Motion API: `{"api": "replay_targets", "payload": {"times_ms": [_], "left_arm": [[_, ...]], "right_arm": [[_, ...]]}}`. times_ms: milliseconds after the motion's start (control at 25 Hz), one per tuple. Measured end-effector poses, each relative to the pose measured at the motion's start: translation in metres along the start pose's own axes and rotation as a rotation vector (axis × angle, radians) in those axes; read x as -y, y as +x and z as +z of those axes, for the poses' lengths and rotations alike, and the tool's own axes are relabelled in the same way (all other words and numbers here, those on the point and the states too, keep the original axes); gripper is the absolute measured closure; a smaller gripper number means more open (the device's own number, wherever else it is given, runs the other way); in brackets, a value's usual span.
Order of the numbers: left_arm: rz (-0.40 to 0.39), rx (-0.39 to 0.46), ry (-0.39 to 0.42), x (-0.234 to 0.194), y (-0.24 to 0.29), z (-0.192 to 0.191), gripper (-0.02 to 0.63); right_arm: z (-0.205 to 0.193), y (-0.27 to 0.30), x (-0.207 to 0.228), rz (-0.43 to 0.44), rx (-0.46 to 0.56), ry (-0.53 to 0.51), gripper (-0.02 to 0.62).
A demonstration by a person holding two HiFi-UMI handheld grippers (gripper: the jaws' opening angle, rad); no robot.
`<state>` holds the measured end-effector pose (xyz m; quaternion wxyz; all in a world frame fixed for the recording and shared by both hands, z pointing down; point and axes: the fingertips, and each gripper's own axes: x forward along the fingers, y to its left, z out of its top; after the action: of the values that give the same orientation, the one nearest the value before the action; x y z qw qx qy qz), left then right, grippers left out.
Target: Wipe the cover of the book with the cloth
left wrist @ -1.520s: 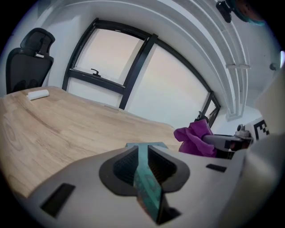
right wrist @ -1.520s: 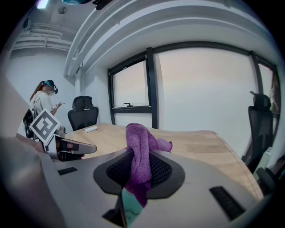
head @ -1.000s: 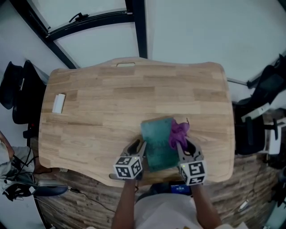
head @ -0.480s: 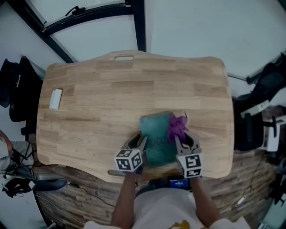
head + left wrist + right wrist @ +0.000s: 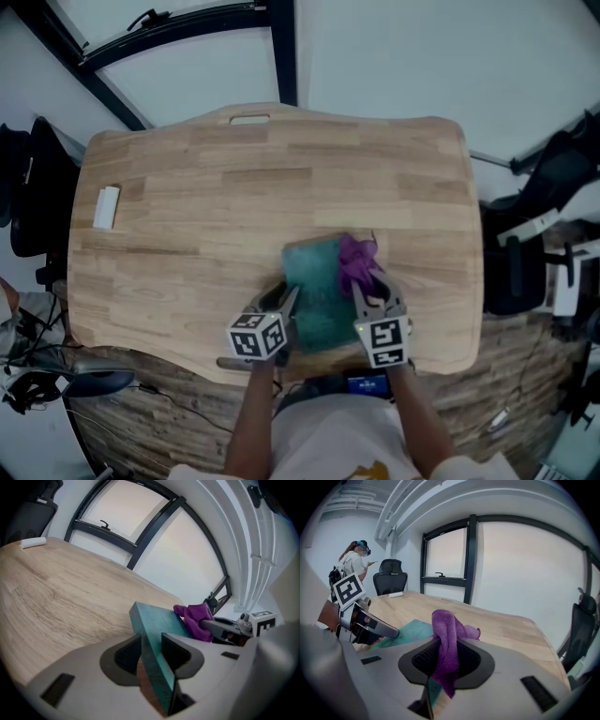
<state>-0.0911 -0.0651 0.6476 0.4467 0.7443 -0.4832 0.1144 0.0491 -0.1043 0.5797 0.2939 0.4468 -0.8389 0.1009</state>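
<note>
A teal book (image 5: 314, 298) lies on the wooden table (image 5: 234, 187) near its front edge. My left gripper (image 5: 286, 302) is at the book's left edge; in the left gripper view the book (image 5: 152, 623) sits between the pads and both touch it, though the jaws have just been opening a little. My right gripper (image 5: 367, 284) is shut on a purple cloth (image 5: 354, 261) that bunches over the book's right edge. In the right gripper view the cloth (image 5: 446, 637) hangs from the right gripper (image 5: 446, 660), with the book (image 5: 405, 631) below left.
A small white block (image 5: 106, 207) lies at the table's far left. Black office chairs (image 5: 553, 178) stand at both sides. In the right gripper view a person (image 5: 354, 564) stands by a chair (image 5: 391, 576) beyond the table. Windows run behind the table.
The head view has shifted. The right gripper with the cloth has sunk slightly toward the book. The left gripper stays at the book's left edge.
</note>
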Motion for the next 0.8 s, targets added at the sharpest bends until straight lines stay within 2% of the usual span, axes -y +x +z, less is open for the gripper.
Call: {"api": "replay_targets", "payload": {"times_ms": [240, 600, 800], "left_arm": [[-0.024, -0.013, -0.065, 0.0, 0.003, 0.0, 0.479], [-0.063, -0.032, -0.111, 0.0, 0.005, -0.003, 0.479], [-0.075, -0.045, -0.114, 0.001, 0.003, -0.003, 0.479]], "right_arm": [[0.004, 0.012, 0.0, 0.008, -0.016, -0.033, 0.523], [-0.004, 0.031, -0.002, 0.002, 0.02, -0.054, 0.522], [-0.008, 0.035, -0.004, 0.012, -0.03, -0.074, 0.523]]}}
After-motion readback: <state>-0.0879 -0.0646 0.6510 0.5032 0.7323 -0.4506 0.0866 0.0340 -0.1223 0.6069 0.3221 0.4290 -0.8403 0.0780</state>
